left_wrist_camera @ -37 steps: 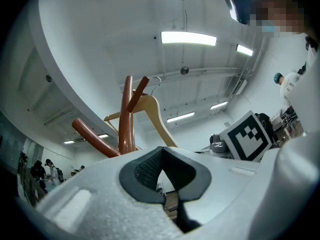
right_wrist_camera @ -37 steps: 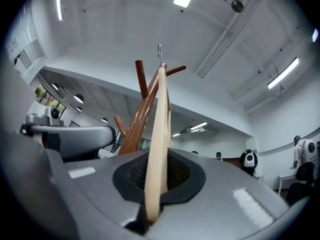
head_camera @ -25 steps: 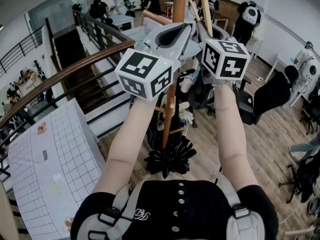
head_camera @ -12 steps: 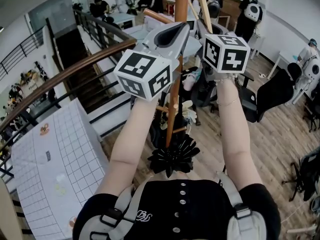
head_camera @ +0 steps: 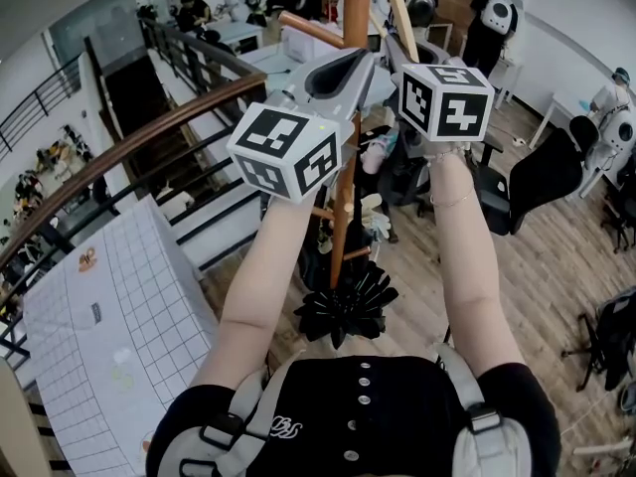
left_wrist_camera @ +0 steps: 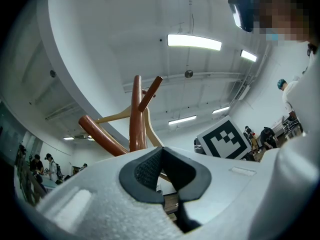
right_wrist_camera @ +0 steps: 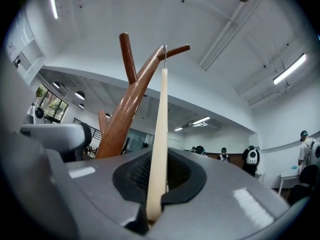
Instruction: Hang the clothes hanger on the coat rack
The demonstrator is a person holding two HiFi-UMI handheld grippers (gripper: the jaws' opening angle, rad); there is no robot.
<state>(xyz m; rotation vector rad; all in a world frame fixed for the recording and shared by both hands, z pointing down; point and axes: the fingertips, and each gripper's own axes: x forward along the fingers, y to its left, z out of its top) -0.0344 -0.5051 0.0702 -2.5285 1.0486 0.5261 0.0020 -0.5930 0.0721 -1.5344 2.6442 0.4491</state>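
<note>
The brown wooden coat rack (head_camera: 345,147) rises between my two raised arms, and its forked branches (right_wrist_camera: 131,91) show in both gripper views. My right gripper (right_wrist_camera: 161,156) is shut on the pale wooden clothes hanger (right_wrist_camera: 160,134), which runs straight up from the jaws. The hanger's metal hook (right_wrist_camera: 165,51) meets the upper right branch (right_wrist_camera: 179,48); whether it rests on it I cannot tell. My left gripper (left_wrist_camera: 162,153) is shut and empty, just left of the trunk (left_wrist_camera: 136,116). Part of the hanger (left_wrist_camera: 116,117) shows behind that trunk. Both marker cubes (head_camera: 447,99) stand at the top of the head view.
A curved brown railing (head_camera: 129,142) and stairs run at the left, above a white gridded board (head_camera: 99,336). A black ribbed thing (head_camera: 346,304) sits at the rack's foot. Office chairs (head_camera: 542,177) and several people stand on the wooden floor at the right and back.
</note>
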